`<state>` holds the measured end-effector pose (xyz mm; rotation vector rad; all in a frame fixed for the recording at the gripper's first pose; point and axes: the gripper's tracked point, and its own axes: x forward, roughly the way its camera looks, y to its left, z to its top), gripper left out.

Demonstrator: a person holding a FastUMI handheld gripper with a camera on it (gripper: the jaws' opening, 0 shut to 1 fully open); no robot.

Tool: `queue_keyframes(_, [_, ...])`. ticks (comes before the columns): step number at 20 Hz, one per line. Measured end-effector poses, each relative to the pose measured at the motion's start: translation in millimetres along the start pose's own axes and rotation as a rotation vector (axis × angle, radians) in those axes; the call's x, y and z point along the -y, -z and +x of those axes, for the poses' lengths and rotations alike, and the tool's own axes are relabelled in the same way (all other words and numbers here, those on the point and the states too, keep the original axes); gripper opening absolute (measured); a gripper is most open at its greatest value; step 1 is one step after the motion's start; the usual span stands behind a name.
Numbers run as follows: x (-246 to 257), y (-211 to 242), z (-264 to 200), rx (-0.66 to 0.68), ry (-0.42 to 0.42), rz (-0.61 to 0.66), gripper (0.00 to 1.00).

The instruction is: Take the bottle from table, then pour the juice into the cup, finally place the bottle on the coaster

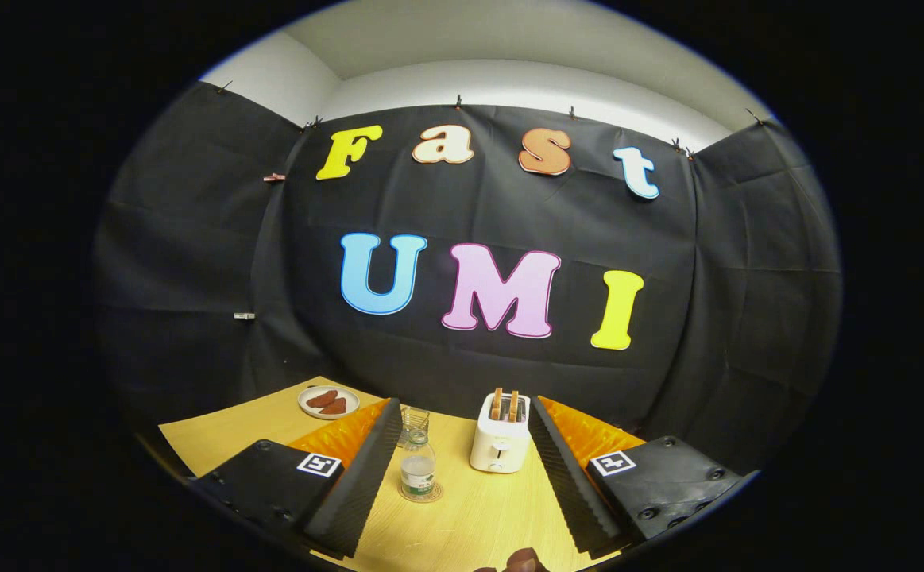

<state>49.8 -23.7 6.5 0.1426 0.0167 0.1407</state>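
Note:
A small clear bottle (pixel 418 465) with a pale label stands upright on a round coaster (pixel 422 496) on the wooden table (pixel 469 516). It sits between my fingers, close to the left finger (pixel 366 469) but apart from it. Right behind the bottle stands a clear glass cup (pixel 414 421); whether it holds liquid I cannot tell. My gripper (pixel 463 403) is open wide, with nothing pressed between its fingers.
A white toaster (pixel 501 445) with two toast slices stands between the fingers, near the right one. A white plate (pixel 328 401) with reddish-brown food lies at the table's far left. A dark rounded object (pixel 521 560) shows at the near edge.

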Motion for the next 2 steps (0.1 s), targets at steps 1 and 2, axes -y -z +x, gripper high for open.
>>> queue_keyframes(1, [0.6,0.6,0.7,-0.002,0.003,0.004,0.98])
queue_keyframes(2, [0.6,1.5,0.4,-0.005,0.004,0.007,0.98])
